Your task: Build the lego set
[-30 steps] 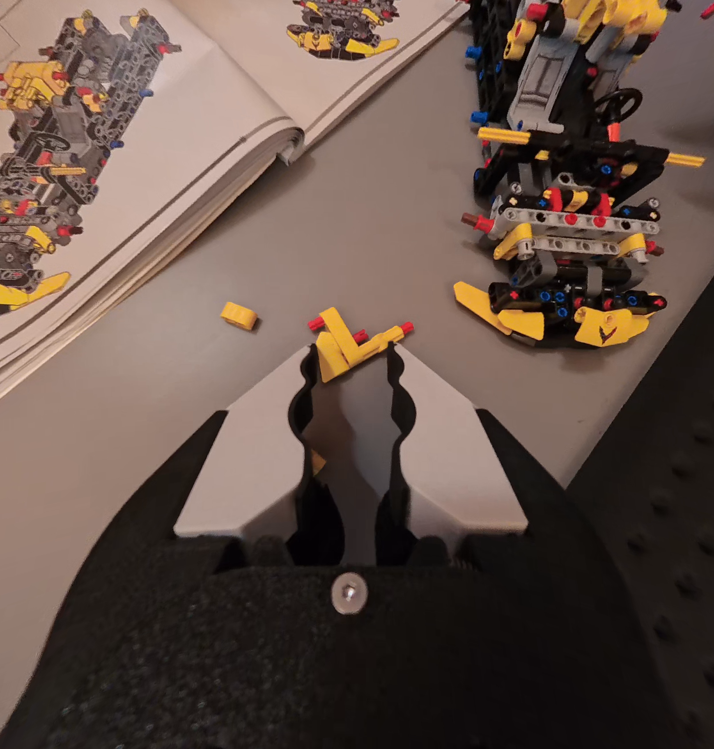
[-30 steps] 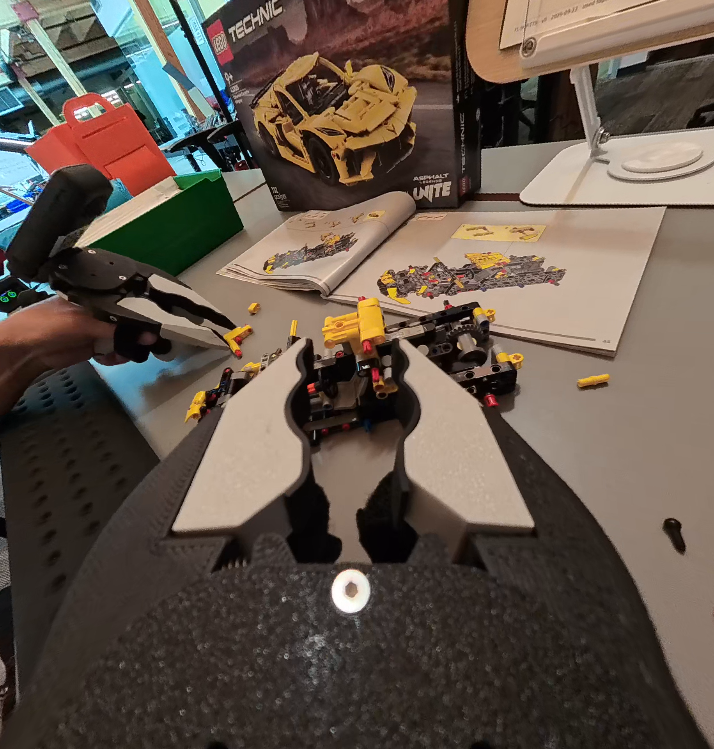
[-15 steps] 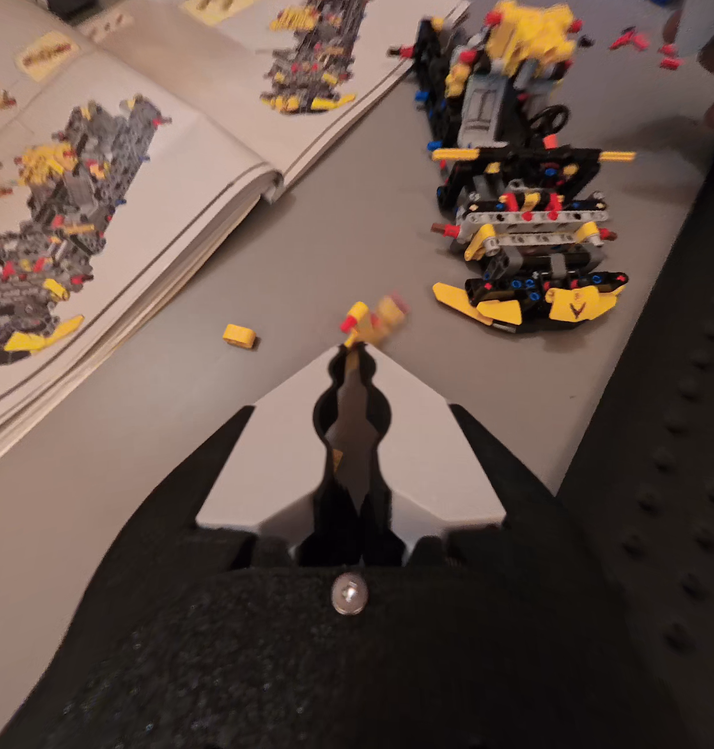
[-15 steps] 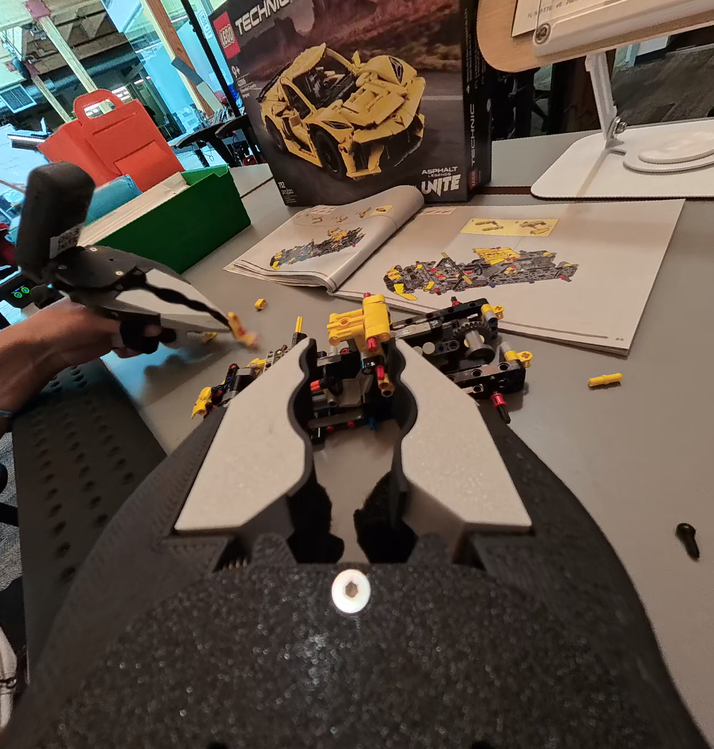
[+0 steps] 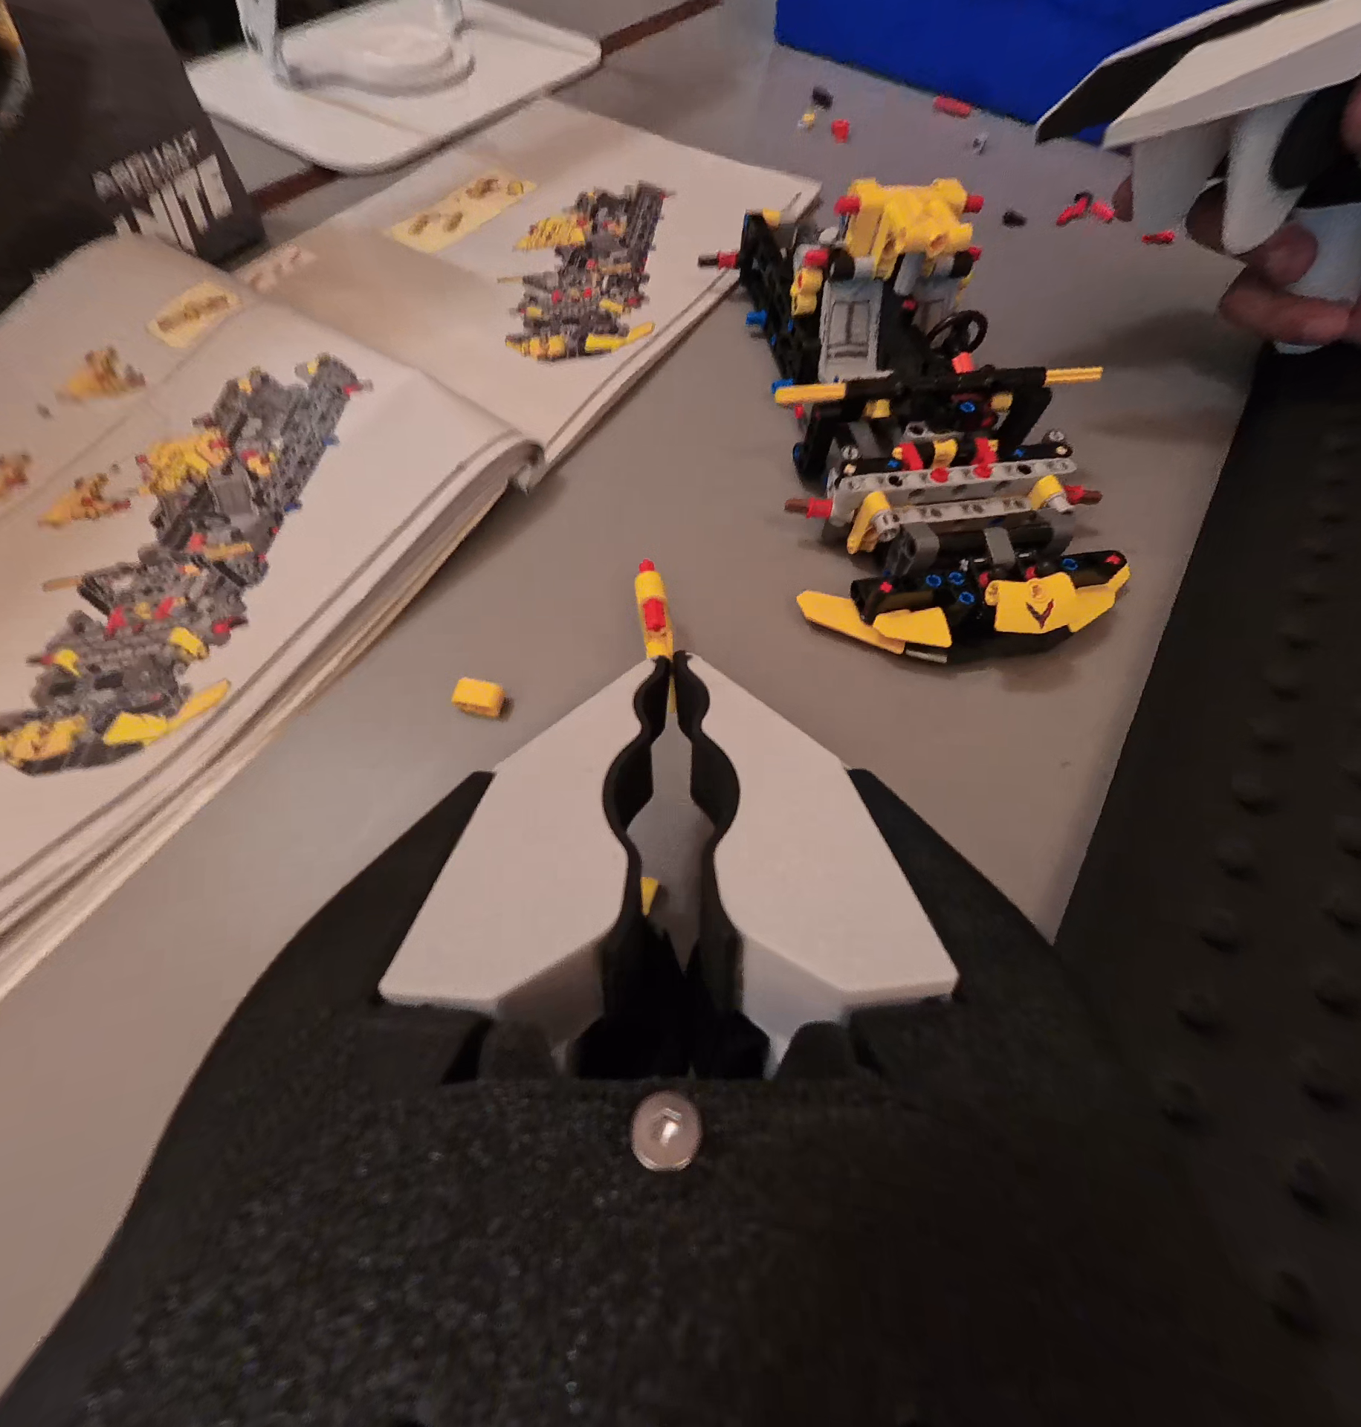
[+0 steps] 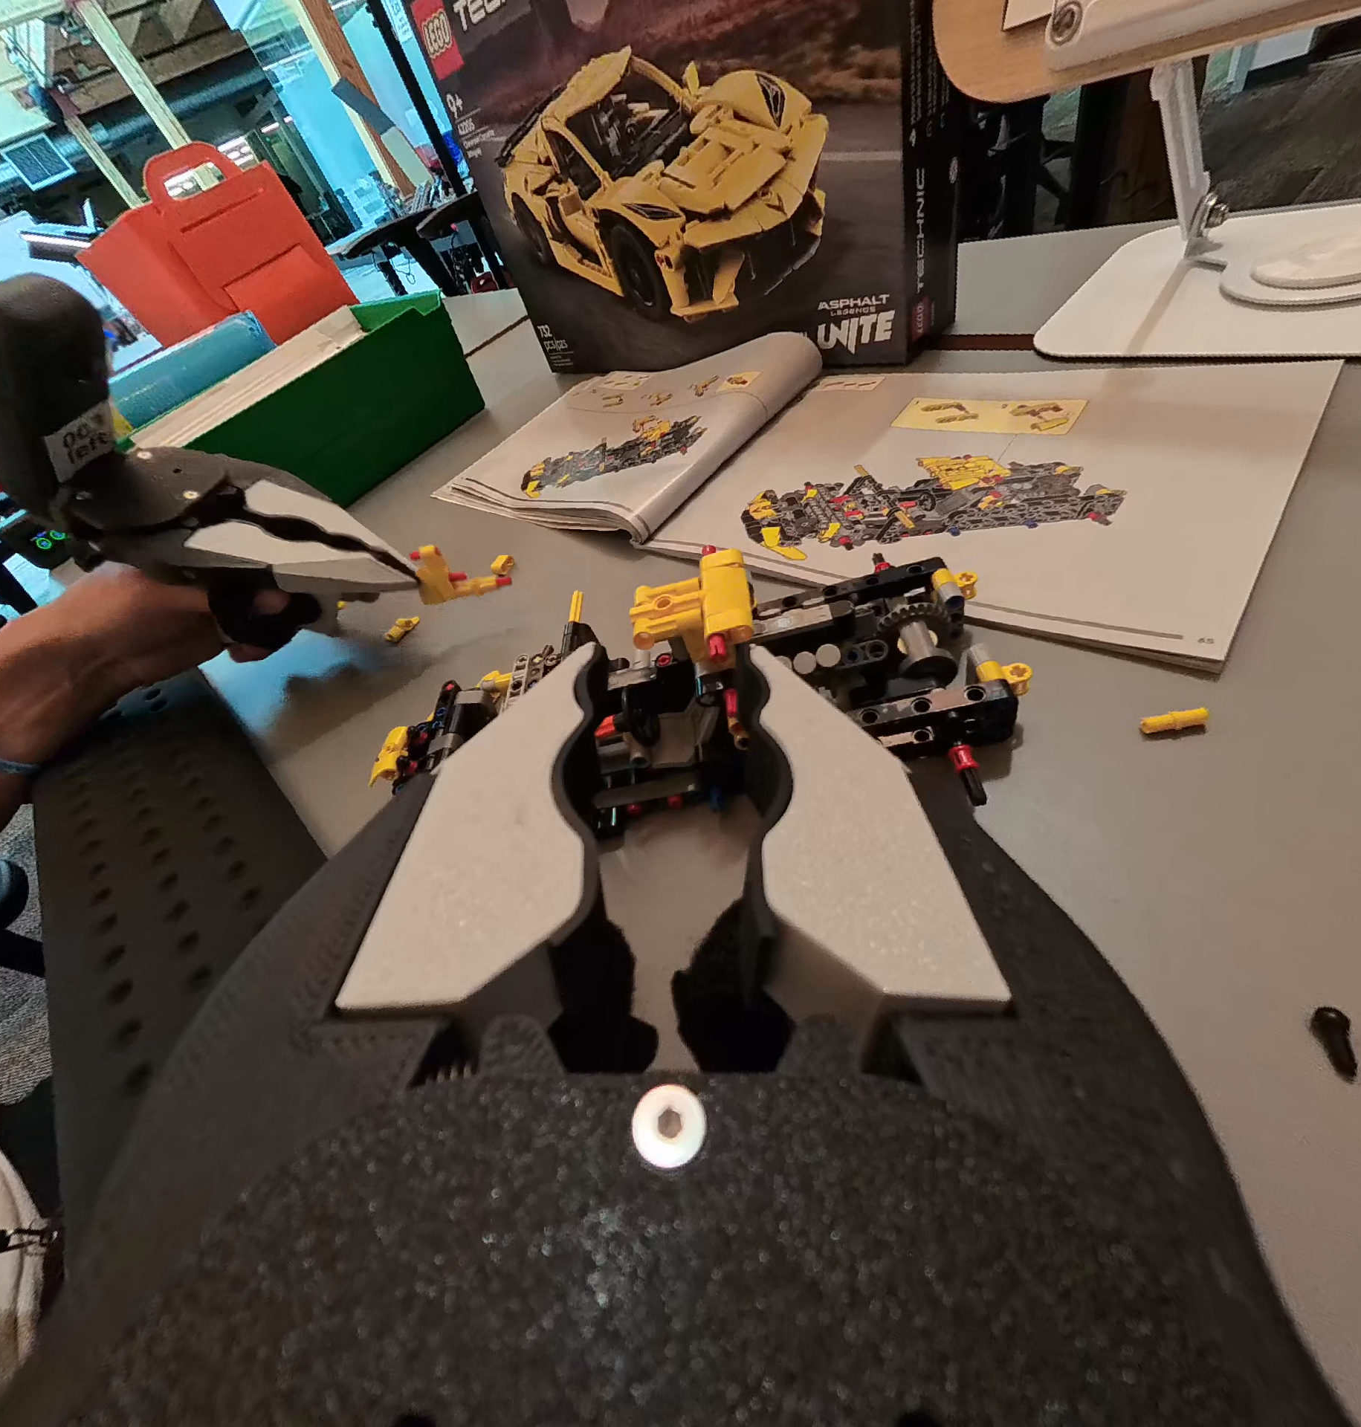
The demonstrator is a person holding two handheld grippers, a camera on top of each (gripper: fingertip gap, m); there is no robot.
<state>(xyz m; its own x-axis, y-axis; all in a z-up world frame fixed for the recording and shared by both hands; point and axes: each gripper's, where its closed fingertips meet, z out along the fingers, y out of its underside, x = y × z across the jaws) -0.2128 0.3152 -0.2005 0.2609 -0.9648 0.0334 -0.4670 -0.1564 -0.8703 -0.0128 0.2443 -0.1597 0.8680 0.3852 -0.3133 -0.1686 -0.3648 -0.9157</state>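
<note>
The half-built car chassis (image 5: 939, 463) of black, grey and yellow parts stands on the grey table; it also shows in the right wrist view (image 6: 839, 672). My left gripper (image 5: 671, 664) is shut on a small yellow piece with red pins (image 5: 651, 610) and holds it above the table, left of the chassis. In the right wrist view the same left gripper (image 6: 410, 575) shows with the yellow piece (image 6: 453, 579) at its tip. My right gripper (image 6: 669, 664) is open and empty, hovering just in front of the chassis; it also shows at the top right of the left wrist view (image 5: 1218, 85).
The open instruction booklet (image 5: 291, 432) lies left of the chassis and also shows in the right wrist view (image 6: 970, 463). The set's box (image 6: 700, 177) stands behind it. A loose yellow part (image 5: 478, 696) lies on the table. A yellow pin (image 6: 1173, 720) and black pin (image 6: 1333, 1042) lie right. A green bin (image 6: 337, 417) sits left. The left gripper's tips are roughly 20 centimetres from the right gripper's.
My left gripper closed on the yellow piece, lifted it off the table and drew back, so more of the booklet and chassis shows. The right gripper stayed open near the chassis.
</note>
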